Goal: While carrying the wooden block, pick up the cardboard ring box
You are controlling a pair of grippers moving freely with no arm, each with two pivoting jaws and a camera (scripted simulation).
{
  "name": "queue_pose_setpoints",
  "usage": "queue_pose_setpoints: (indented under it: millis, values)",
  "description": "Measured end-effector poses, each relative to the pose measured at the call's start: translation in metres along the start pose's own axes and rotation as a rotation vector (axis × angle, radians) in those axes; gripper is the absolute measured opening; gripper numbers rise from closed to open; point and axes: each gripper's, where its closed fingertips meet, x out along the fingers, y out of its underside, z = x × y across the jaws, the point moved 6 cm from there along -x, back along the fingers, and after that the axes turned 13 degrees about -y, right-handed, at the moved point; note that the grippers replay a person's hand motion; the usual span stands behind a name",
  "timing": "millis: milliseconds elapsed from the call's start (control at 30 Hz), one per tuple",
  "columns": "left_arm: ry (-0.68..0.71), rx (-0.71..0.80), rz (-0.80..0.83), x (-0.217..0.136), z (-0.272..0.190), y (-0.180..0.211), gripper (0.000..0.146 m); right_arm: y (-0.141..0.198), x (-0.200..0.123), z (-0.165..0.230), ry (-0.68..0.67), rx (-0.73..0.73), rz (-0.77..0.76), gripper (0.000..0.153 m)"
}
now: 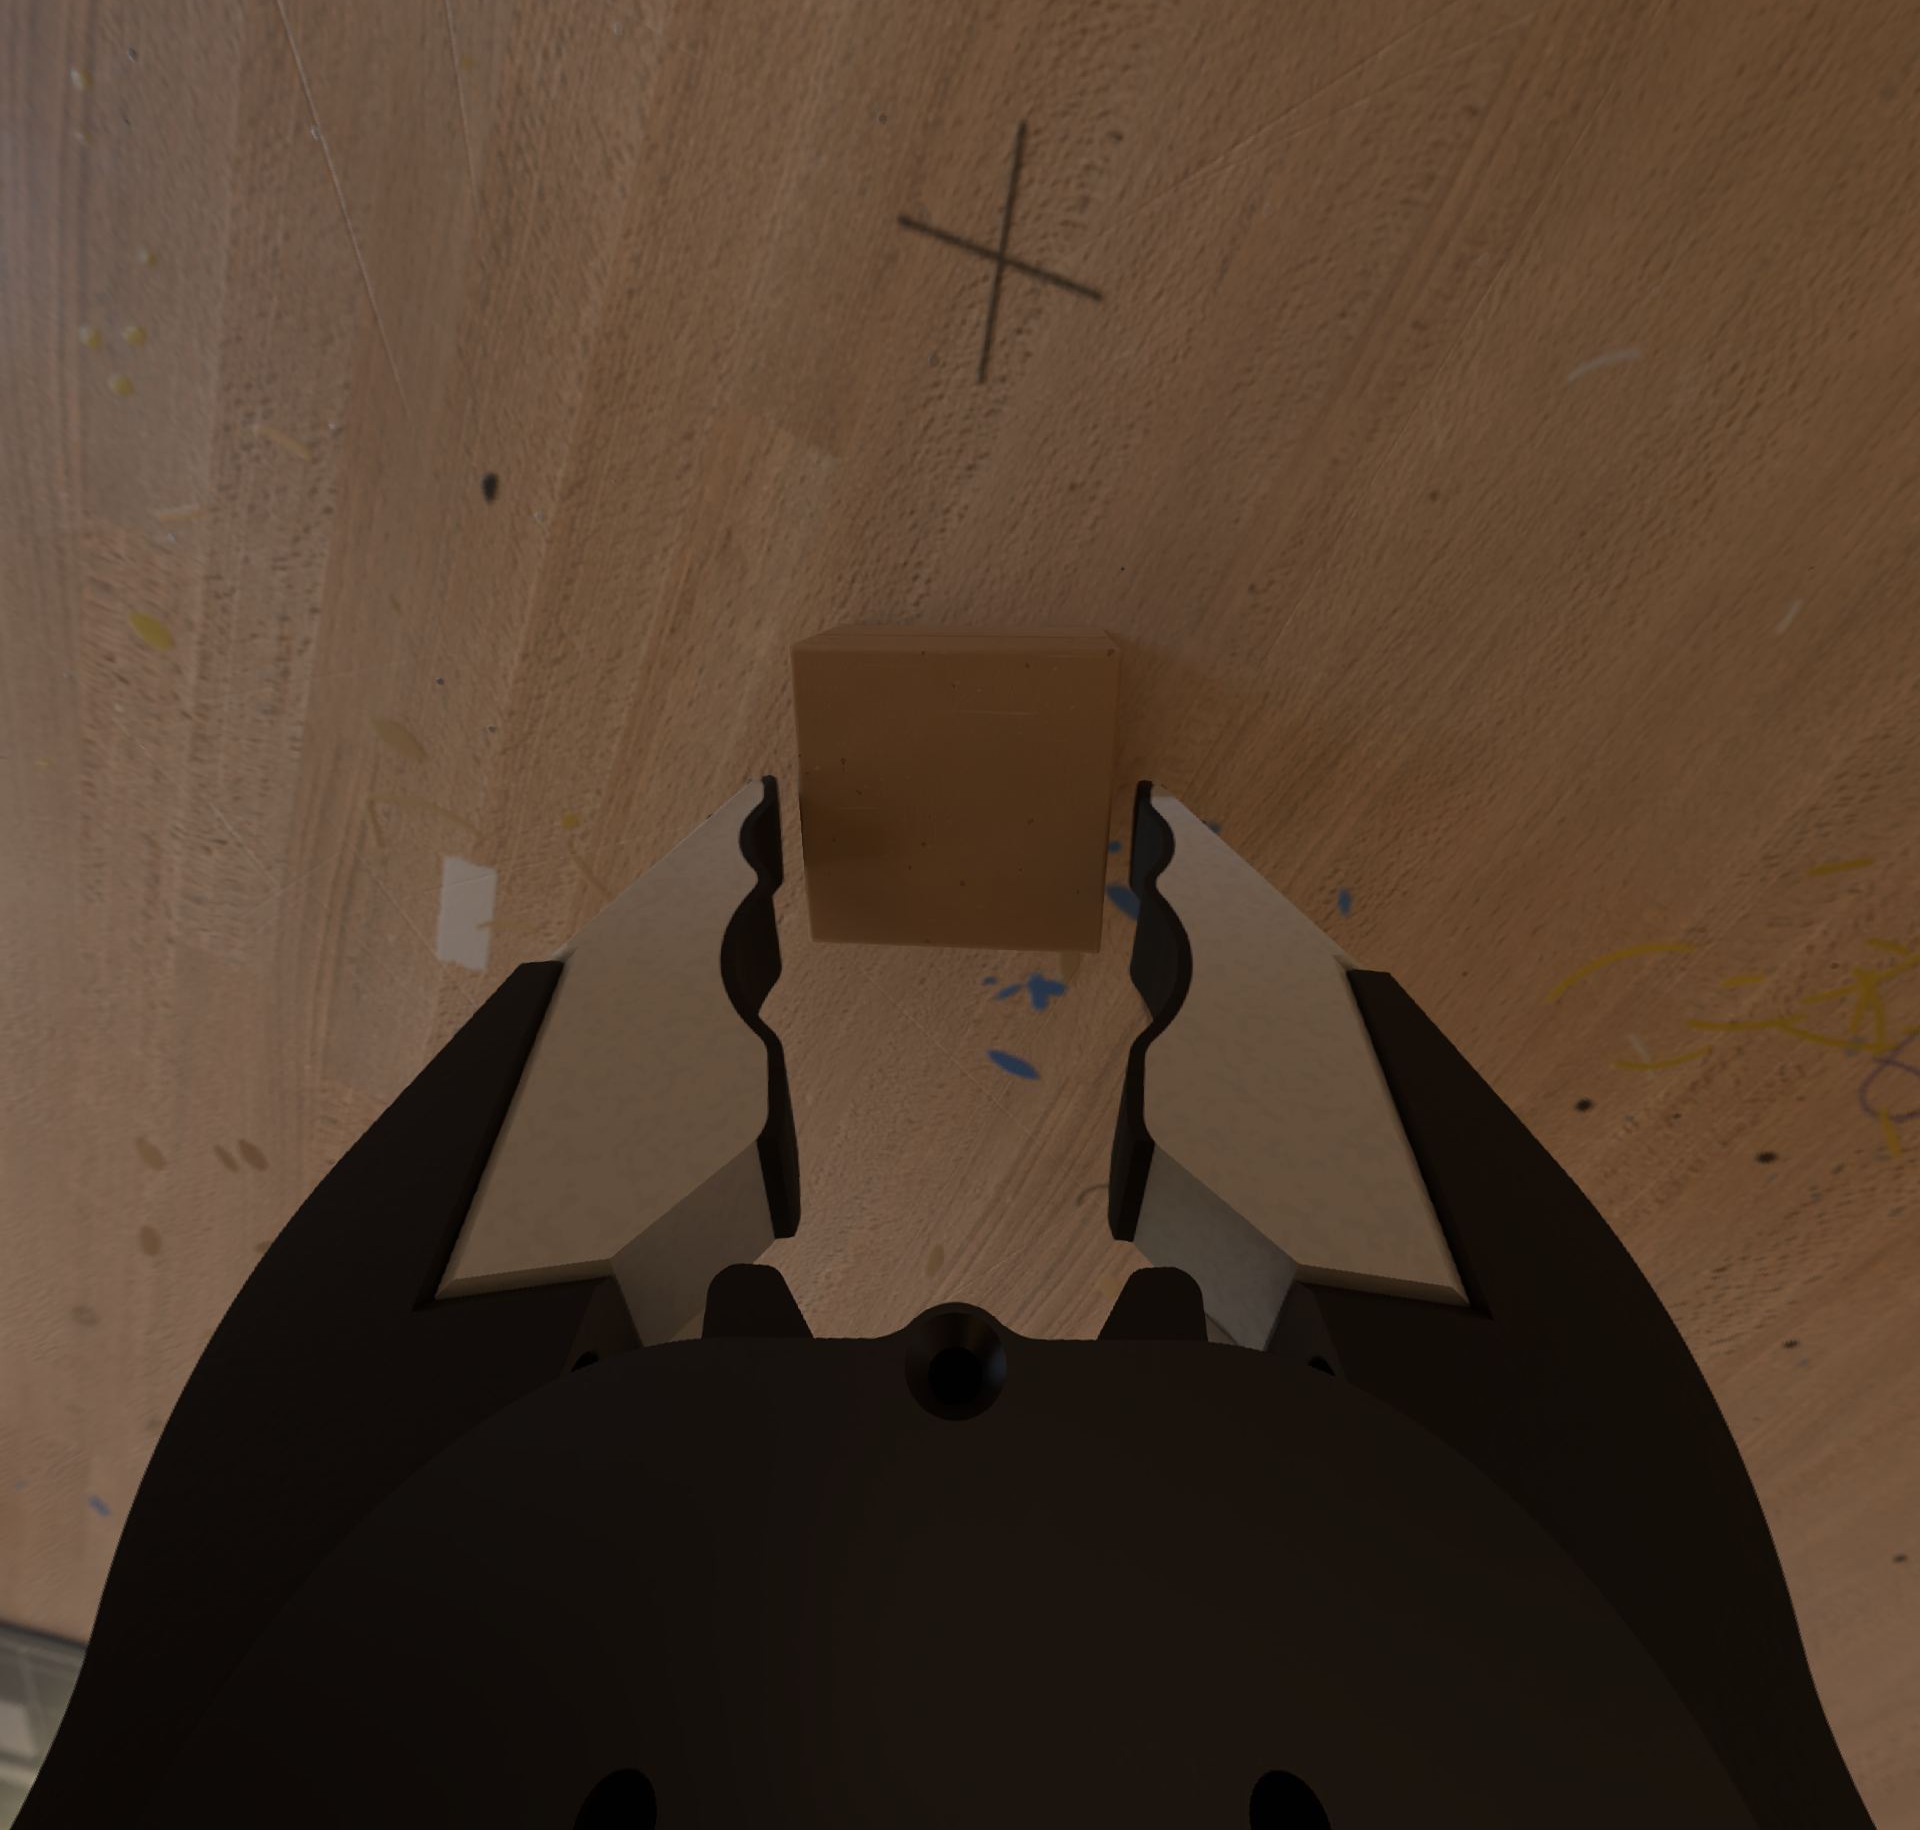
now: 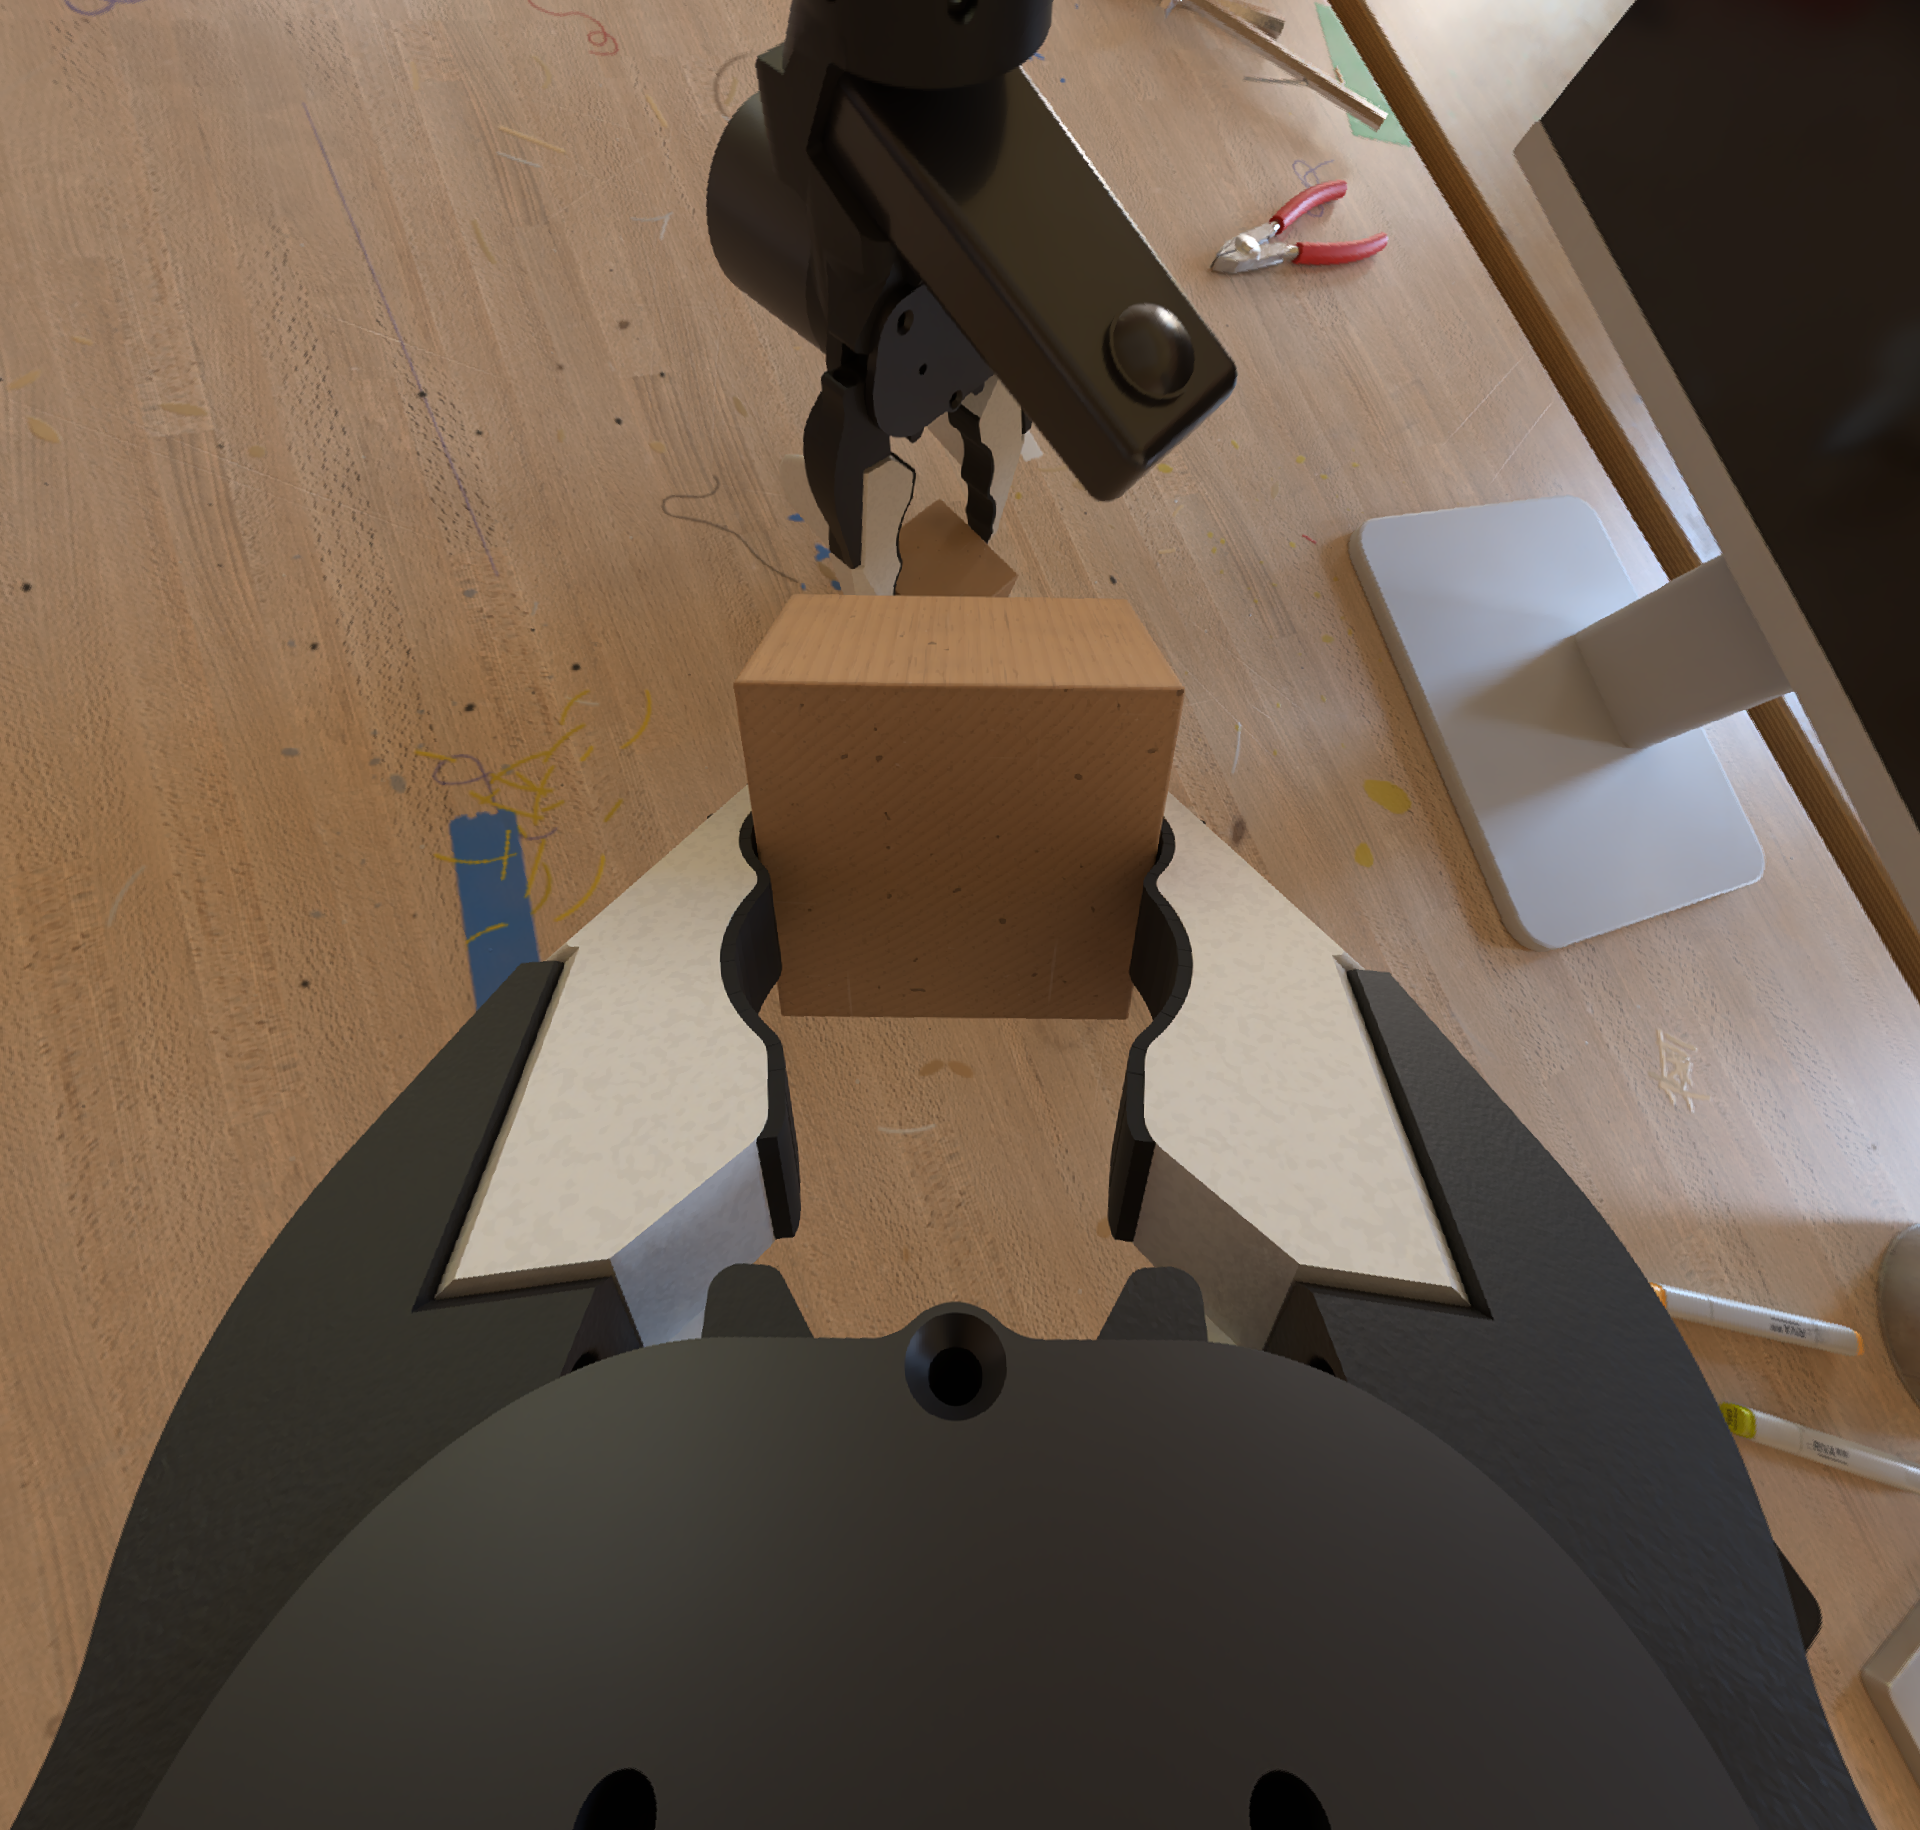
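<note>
1. Right gripper [image 2: 956, 845]: clenched on the brown, fine-grained wooden block [image 2: 956, 804], a cube. Both dark finger pads press its side faces. Block is held clear above the table [image 2: 260, 430].
2. Left gripper [image 1: 953, 793]: released, fingers spread either side of the small plain tan cardboard ring box [image 1: 951, 793]. A narrow gap shows at each side face; no contact seen in the left wrist view.
3. Cardboard ring box sits on the table, between the left fingertips. In the right wrist view it [image 2: 951, 559] shows just beyond the wooden block, partly hidden by it, with the left gripper [image 2: 914, 533] pointing down over it.
4. Table: light wood, scratched, flecked with blue and yellow paint. A pencilled cross [image 1: 1000, 253] lies beyond the box.
5. Farther out, right wrist view: strip of blue tape [image 2: 494, 897] to the left; red-handled pliers [image 2: 1299, 232] and a grey monitor stand [image 2: 1558, 720] to the right; two white marker pens [image 2: 1766, 1333] near the right edge.
</note>
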Motion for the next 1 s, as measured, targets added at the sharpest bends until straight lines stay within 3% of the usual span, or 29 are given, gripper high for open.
queue_pose_setpoints:
  millis: [67,467,600,833,1000]
  values:
    - [0.032,-0.024,0.002,0.001,0.001,0.001,0.059,0.001,0.002,-0.001,-0.002,0.001,0.003,0.068]
    - [0.115,-0.03,-0.035,-0.001,0.005,-0.001,0.059,0.002,0.002,-0.004,0.003,0.011,0.005,0.068]
    - [0.114,0.027,-0.261,-0.029,0.006,-0.013,0.059,0.003,0.002,-0.005,0.004,0.015,0.007,0.068]
    - [0.025,0.285,-0.81,-0.107,0.0,-0.015,0.059,0.005,-0.002,-0.008,0.016,0.029,0.002,0.068]
    - [0.019,0.265,-1.055,-0.14,0.005,-0.003,0.059,0.006,0.001,-0.009,0.012,0.032,0.011,0.068]
